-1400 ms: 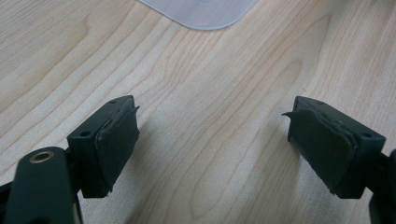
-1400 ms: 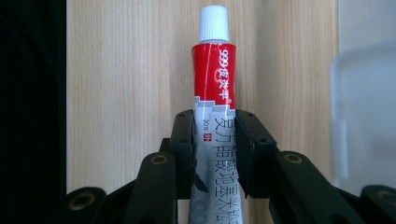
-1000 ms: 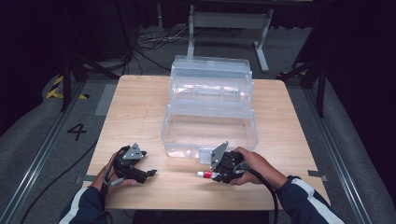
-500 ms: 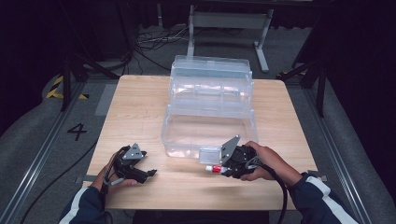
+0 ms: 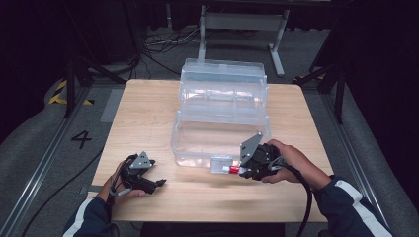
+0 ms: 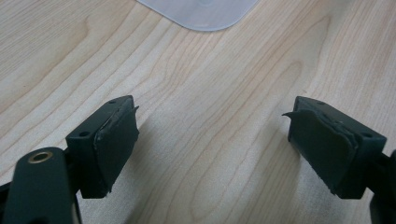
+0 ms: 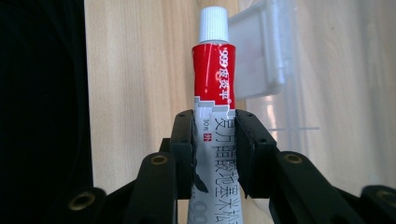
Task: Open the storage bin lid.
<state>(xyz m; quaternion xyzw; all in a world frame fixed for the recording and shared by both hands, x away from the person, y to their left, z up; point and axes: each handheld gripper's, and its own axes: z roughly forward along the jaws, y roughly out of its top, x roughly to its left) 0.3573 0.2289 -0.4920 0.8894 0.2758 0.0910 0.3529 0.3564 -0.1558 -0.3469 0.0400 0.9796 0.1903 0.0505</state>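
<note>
A red-and-white tube with a white cap [image 7: 214,84] stands between the jaws of my right gripper [image 7: 214,144], which is shut on it. In the high view the right gripper [image 5: 247,169] hovers just in front of the clear plastic box [image 5: 222,118], and the tube [image 5: 230,169] points left toward the box's front latch [image 5: 220,163]. My left gripper [image 5: 157,183] rests near the table's front left, held by a hand. Its jaws stand wide apart over bare wood with nothing between the left gripper's pads [image 6: 116,140].
The clear box sits open in tiers at the middle and back of the wooden table [image 5: 143,118]. A rounded corner of the box [image 6: 201,11] lies ahead of the left gripper. Dark floor, cables and a metal frame [image 5: 242,22] surround the table.
My right gripper has lifted off the table with the tube and moved a little right and toward the box front. The left gripper has stayed put.
</note>
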